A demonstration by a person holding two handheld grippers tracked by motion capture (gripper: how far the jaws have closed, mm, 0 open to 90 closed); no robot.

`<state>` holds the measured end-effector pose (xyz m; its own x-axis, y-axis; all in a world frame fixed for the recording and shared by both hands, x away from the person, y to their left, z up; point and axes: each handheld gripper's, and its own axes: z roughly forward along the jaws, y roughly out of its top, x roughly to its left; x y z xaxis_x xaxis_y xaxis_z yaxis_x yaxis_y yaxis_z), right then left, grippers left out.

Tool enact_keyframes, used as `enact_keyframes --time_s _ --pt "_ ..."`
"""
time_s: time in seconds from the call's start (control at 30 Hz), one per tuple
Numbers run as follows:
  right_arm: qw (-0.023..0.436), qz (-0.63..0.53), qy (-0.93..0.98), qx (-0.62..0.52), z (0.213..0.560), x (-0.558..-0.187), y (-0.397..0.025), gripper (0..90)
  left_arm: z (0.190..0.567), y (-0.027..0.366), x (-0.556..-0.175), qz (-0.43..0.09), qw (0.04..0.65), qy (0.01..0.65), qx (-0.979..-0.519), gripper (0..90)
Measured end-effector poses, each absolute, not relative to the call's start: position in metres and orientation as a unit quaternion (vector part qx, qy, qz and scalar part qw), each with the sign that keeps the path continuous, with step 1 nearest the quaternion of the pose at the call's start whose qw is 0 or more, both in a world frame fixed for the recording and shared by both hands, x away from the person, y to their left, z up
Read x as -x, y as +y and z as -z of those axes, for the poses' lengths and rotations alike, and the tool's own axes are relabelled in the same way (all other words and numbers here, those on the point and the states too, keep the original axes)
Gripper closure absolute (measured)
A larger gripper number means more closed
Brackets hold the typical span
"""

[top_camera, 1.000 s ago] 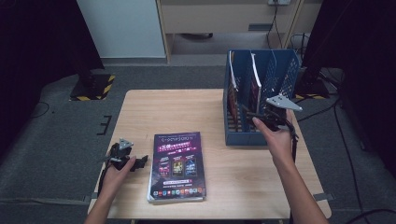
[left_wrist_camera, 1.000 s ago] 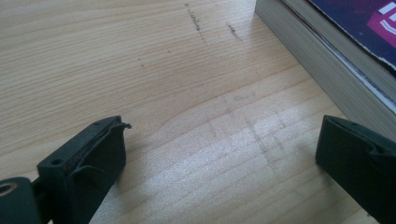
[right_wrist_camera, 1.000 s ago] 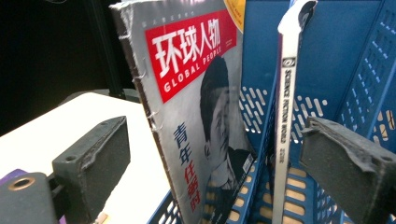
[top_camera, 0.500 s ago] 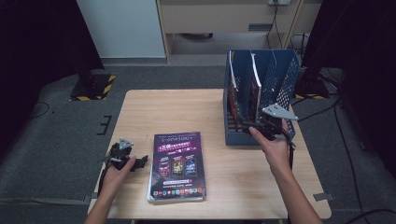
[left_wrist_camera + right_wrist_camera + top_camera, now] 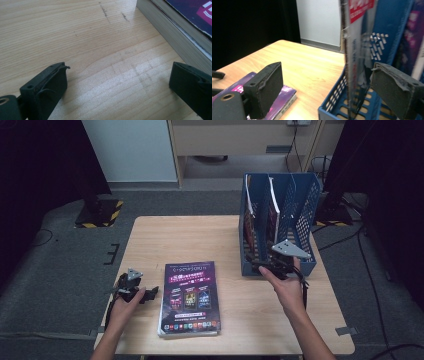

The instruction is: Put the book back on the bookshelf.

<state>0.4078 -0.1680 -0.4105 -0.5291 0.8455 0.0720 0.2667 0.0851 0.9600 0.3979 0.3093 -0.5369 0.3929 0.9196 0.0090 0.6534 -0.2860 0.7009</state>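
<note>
The left claw (image 5: 131, 291) rests spread and empty on the bench (image 5: 200, 235), just left of the book (image 5: 190, 297) (long axis running away from the person). The right claw (image 5: 272, 266), also spread, sits farther off at the blue file rack (image 5: 300, 220), so the left is nearer.

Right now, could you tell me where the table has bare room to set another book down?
The widest free patch is the far left of the table, bordered by the book in front and the blue file rack at the right. A strip runs between book and rack. It is crowded at the rack's front, by the right gripper, and beside the left gripper.
</note>
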Motion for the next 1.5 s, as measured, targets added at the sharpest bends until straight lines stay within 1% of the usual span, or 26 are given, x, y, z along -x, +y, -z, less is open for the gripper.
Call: enact_keyframes --time_s 0.4,0.77,1.03,1.3,1.43,1.5 --pt "0.241 -0.536 0.709 -0.39 0.428 -0.399 -0.146 12.7 0.537 0.309 -0.398 -0.212 0.313 0.509 -0.773 0.9" --pt "0.22 -0.528 0.73 -0.374 0.444 -0.396 -0.128 20.1 0.537 0.308 -0.397 -0.212 0.317 0.507 -0.773 2.3" --pt "0.203 -0.519 0.747 -0.361 0.457 -0.394 -0.116 24.2 0.533 0.308 -0.396 -0.217 0.322 0.505 -0.771 7.3" --pt "0.185 -0.511 0.76 -0.357 0.47 -0.392 -0.102 28.8 0.516 0.307 -0.39 -0.226 0.354 0.497 -0.759 13.1" --pt "0.182 -0.5 0.77 -0.351 0.476 -0.389 -0.098 32.8 0.507 0.302 -0.385 -0.22 0.377 0.492 -0.753 15.9" --pt "0.178 -0.498 0.772 -0.352 0.479 -0.386 -0.097 35.2 0.503 0.299 -0.382 -0.217 0.383 0.486 -0.755 15.8"
